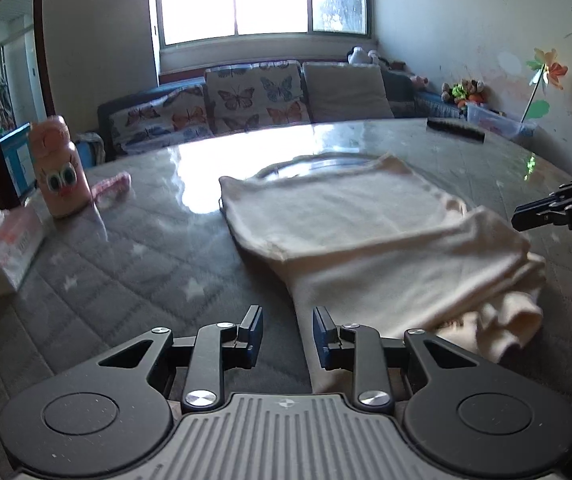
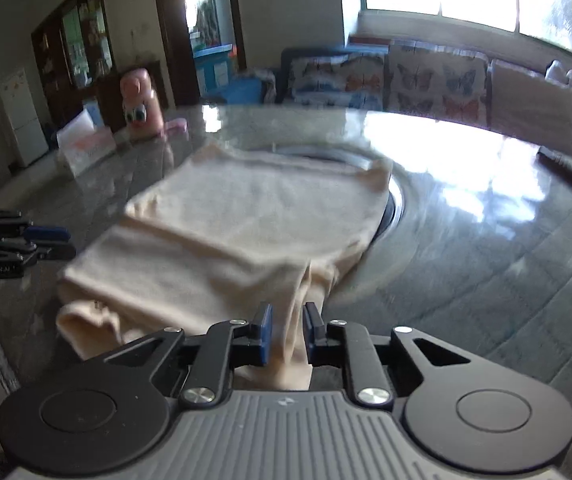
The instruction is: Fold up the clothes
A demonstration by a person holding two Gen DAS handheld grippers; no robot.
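On the round glass-topped table [image 1: 174,264] we see the cream garment [image 1: 365,240] lying partly folded, its far part spread flat over the turntable ring [image 2: 395,200] and its near edge bunched into loose layers. Our right gripper [image 2: 287,332] pinches a hanging strip of that cream cloth between its blue pads, which press it from both sides. Our left gripper [image 1: 287,334] hovers just beside the garment's near left edge, its fingers [image 1: 254,330] parted with only the quilted table cover showing between them. At the table's left side stand a pink toy bottle [image 1: 60,172] and a tissue box [image 1: 4,248], well apart from the garment.
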